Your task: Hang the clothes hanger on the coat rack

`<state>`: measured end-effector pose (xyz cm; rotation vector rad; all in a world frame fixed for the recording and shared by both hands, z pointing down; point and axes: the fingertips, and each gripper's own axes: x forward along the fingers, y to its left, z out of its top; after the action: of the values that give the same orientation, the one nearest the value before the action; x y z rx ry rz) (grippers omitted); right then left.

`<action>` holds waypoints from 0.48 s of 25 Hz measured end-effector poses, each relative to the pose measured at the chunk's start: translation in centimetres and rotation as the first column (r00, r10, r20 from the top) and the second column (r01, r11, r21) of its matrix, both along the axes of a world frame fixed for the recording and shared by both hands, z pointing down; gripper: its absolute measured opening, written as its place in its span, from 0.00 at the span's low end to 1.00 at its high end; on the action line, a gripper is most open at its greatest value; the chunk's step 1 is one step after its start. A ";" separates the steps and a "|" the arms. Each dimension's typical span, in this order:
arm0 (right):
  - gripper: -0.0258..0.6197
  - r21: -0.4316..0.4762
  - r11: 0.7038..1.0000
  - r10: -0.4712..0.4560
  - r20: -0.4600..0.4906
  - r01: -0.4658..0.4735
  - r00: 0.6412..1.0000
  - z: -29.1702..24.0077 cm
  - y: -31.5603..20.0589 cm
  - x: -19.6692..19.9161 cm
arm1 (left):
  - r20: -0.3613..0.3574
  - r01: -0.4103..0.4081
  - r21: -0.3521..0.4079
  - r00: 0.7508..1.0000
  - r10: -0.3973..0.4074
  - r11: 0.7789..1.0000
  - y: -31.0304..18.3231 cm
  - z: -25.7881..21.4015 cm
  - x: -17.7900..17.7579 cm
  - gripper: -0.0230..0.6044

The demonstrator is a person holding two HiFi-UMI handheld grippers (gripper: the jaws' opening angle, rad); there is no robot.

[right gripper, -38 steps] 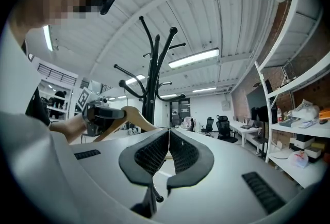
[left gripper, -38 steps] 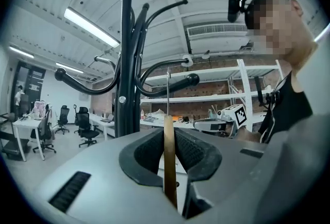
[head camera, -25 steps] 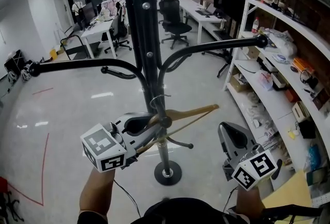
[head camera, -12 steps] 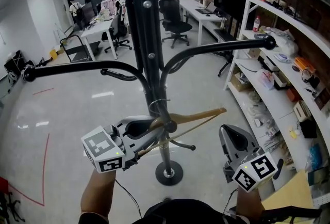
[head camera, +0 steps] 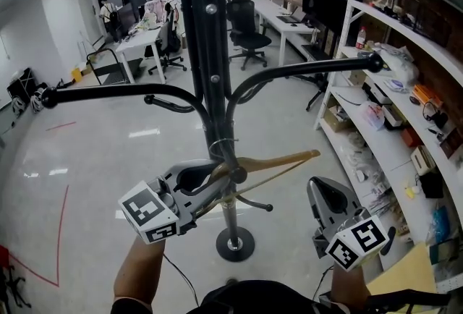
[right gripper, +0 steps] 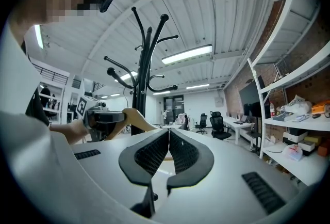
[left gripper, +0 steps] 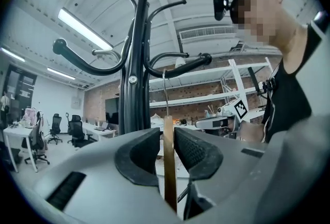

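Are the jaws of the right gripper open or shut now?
Shut: in the right gripper view the right gripper has its jaws closed together, with nothing between them.

The coat rack (head camera: 210, 88) stands on the floor (head camera: 108, 160) straight ahead, with the hanger (head camera: 282, 159) hung low against its pole and reaching right. Shelves (head camera: 412, 34) run along the right side. Desks (head camera: 137, 41) and office chairs (head camera: 242, 19) lie behind the rack.

The left tongs (head camera: 217, 176), jaws just eased wider round the clothes hanger (head camera: 282, 159), cover its near arm. Above them the coat rack (head camera: 210, 52) runs off the top edge. Right of the right tongs (head camera: 323, 186), the clutter on the shelf (head camera: 402, 30) is too small to name.
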<state>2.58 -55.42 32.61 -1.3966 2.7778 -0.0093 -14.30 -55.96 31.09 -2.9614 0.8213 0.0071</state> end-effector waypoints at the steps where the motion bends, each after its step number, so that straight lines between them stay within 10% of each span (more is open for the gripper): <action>1: 0.05 0.000 1.000 0.000 -0.001 0.000 1.000 0.0 0.1 0.0 | -0.005 0.015 0.012 1.000 -0.015 1.000 -0.1 -0.1 -0.2 0.16; 12: 0.05 0.006 1.000 -0.022 -0.001 0.022 1.000 -0.3 0.8 -0.1 | -0.021 0.140 0.147 0.990 -0.139 0.979 0.0 -1.8 -2.4 0.26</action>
<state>2.51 -54.58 32.29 -1.3645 2.7918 -0.0003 -16.72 -55.96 29.27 -2.7624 0.9831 0.0727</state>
